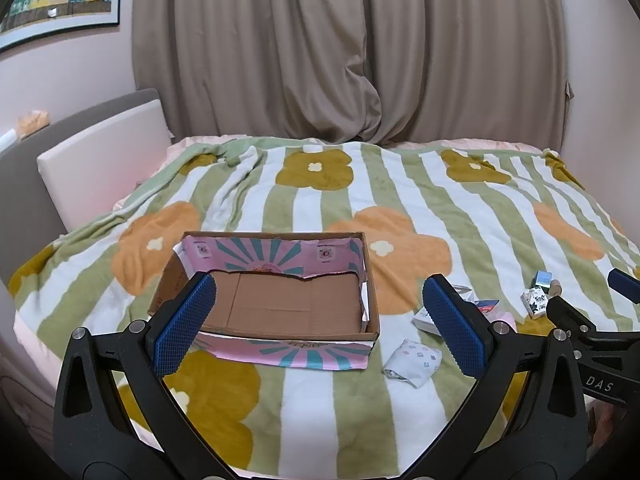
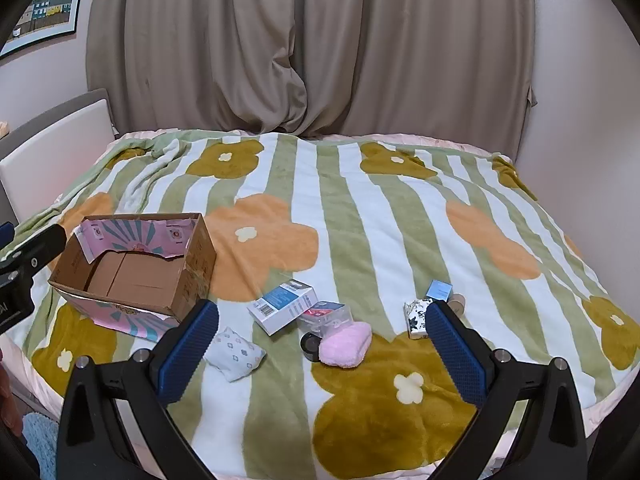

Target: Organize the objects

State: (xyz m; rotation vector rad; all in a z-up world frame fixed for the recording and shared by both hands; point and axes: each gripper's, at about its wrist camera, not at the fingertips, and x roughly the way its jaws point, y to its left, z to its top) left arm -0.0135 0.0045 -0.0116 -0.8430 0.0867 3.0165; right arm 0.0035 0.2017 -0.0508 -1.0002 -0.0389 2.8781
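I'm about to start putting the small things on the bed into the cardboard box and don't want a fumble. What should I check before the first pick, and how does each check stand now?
1. Cardboard box open and empty: ok, bare bottom shows.
2. Left gripper free: ok, jaws wide, nothing between them.
3. Right gripper free: ok, jaws wide, nothing held.
4. Patterned pouch clear to grab: ok, it lies alone near the box.
5. Pink fluffy item clear to grab: not ok, it touches the black round item and the clear packet.
6. Blanket flat under the box: cannot tell.
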